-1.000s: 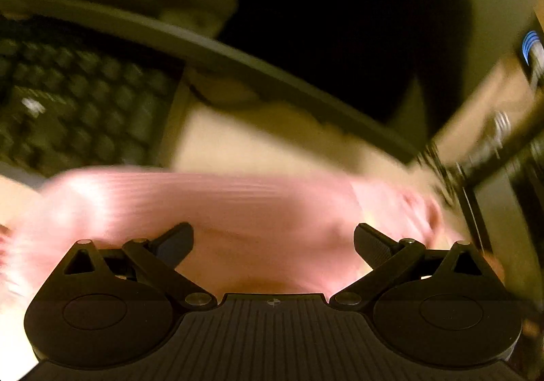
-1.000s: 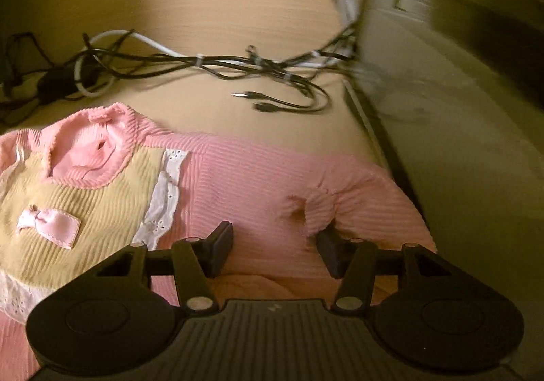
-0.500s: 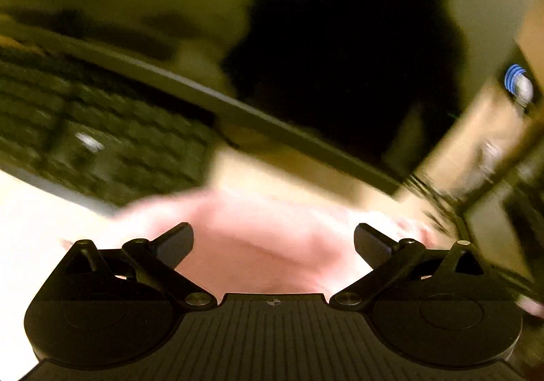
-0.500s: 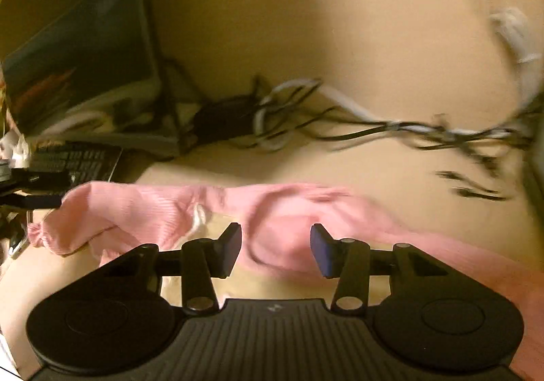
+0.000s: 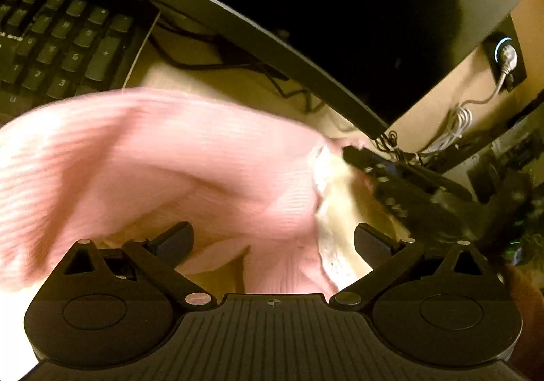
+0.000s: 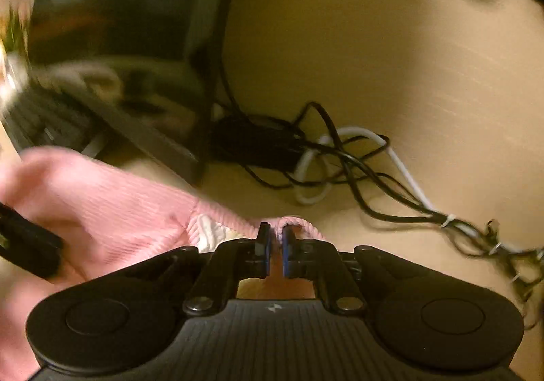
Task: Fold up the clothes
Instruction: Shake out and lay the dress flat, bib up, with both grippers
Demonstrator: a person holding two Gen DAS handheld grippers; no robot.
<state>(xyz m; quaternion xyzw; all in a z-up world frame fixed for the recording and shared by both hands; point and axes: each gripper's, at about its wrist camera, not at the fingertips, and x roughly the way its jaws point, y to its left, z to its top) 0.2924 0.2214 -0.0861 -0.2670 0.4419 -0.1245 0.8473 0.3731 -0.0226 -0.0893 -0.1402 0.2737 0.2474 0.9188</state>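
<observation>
Jaws of right gripper (image 6: 274,238) pinch pink garment (image 6: 112,211); left gripper (image 5: 272,241) spread wide.

Right gripper (image 6: 273,238) pinches sweater (image 6: 112,211) (pink).

I read white digits 0, 1, 2, 3, 6, 9 and a plus sign on the number-pad keys of the black plastic keyboard (image 5: 64,30); its other key legends are too blurred.
</observation>
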